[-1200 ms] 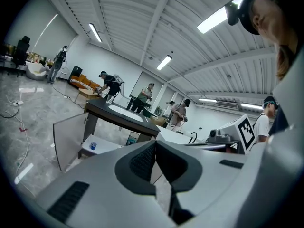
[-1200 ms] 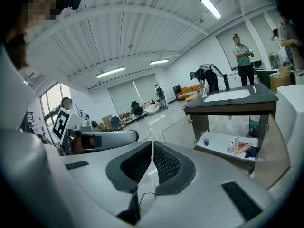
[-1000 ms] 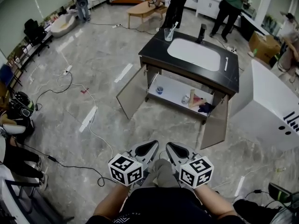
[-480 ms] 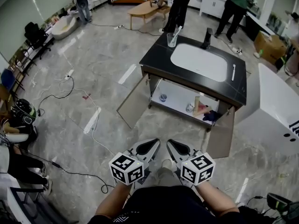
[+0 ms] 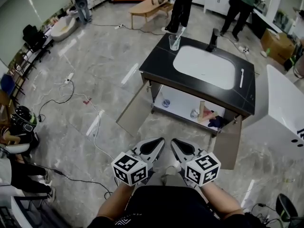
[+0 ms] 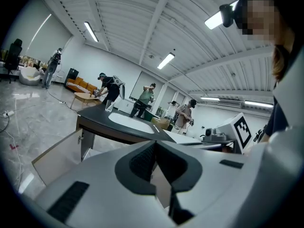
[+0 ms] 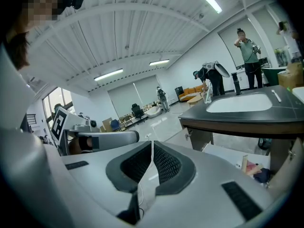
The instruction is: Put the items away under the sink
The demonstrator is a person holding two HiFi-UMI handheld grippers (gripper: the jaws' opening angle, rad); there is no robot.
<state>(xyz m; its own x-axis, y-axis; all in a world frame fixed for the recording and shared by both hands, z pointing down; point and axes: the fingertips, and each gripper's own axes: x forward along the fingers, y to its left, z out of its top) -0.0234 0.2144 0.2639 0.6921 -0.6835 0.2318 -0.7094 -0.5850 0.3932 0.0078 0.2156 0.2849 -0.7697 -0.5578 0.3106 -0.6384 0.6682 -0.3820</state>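
A black-topped vanity (image 5: 159, 66) with a white sink basin (image 5: 204, 66) stands ahead, both cabinet doors swung open. On its top are a glass with a toothbrush (image 5: 175, 42), a black faucet (image 5: 213, 41) and a white toothbrush (image 5: 242, 78). The white shelf under the sink (image 5: 180, 101) holds a small blue cup (image 5: 165, 102), a white item (image 5: 194, 113), a pink-beige item (image 5: 206, 114) and a dark blue item (image 5: 217, 122). My left gripper (image 5: 159, 141) (image 6: 154, 144) and right gripper (image 5: 174, 142) (image 7: 152, 144) are side by side close to my body, short of the vanity, both shut and empty.
The left door (image 5: 135, 109) and right door (image 5: 229, 144) stick out toward me. A large white unit (image 5: 282, 115) stands right of the vanity. Cables (image 5: 92, 110) trail over the floor on the left. People stand behind the vanity near a wooden table (image 5: 149, 6).
The vanity has come nearer and sits lower in the head view as I walk toward it. Both grippers travel along, still shut and empty.
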